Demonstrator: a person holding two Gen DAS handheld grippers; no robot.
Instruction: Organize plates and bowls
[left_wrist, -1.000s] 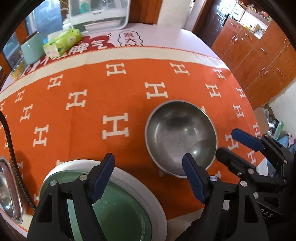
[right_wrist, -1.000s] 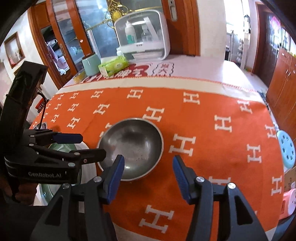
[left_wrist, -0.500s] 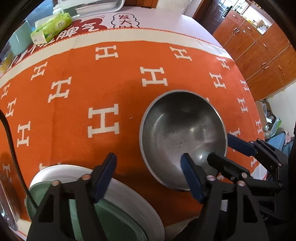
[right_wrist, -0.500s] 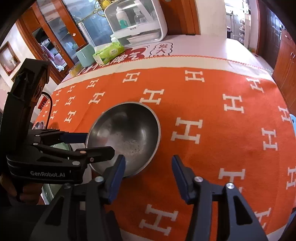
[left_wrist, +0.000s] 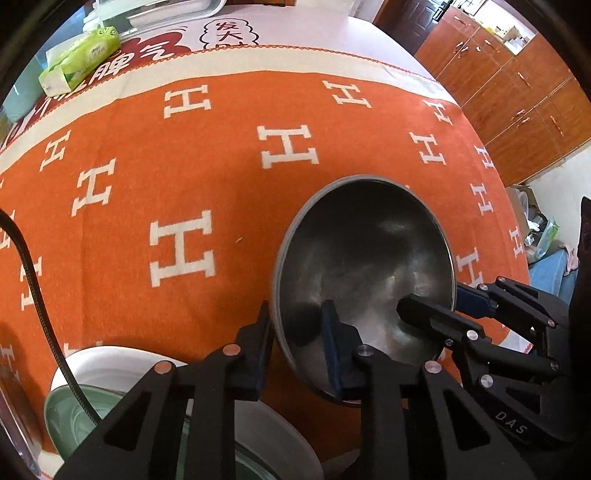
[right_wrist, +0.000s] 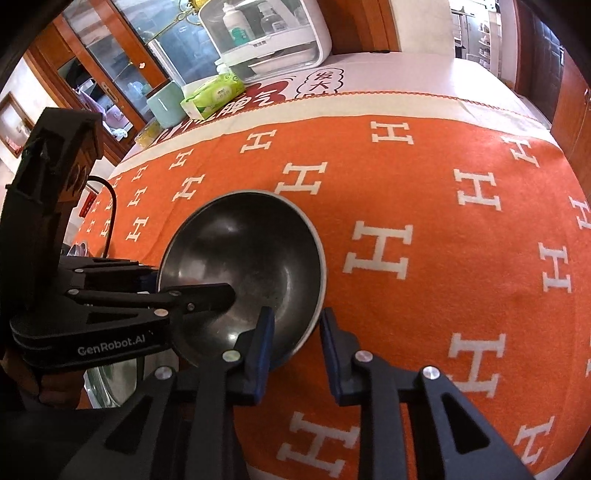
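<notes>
A steel bowl (left_wrist: 365, 266) sits near the front edge of the orange H-patterned cloth; it also shows in the right wrist view (right_wrist: 243, 269). My left gripper (left_wrist: 295, 332) straddles the bowl's left rim, one finger inside and one outside, jaws narrowed around it. My right gripper (right_wrist: 295, 332) straddles the bowl's right rim the same way. Each gripper shows in the other's view: the right gripper (left_wrist: 436, 310), the left gripper (right_wrist: 207, 291). A white plate (left_wrist: 273, 428) carrying a green dish (left_wrist: 74, 417) lies left of the bowl.
A green tissue pack (right_wrist: 214, 94), a mint cup (right_wrist: 166, 105) and a white dish cabinet (right_wrist: 269, 33) stand at the table's far side. A second metal dish (right_wrist: 107, 384) lies at the left edge. Wooden cupboards (left_wrist: 517, 81) stand to the right.
Both grippers moved forward onto the steel bowl and their jaws narrowed from wide open to straddling opposite sides of its rim.
</notes>
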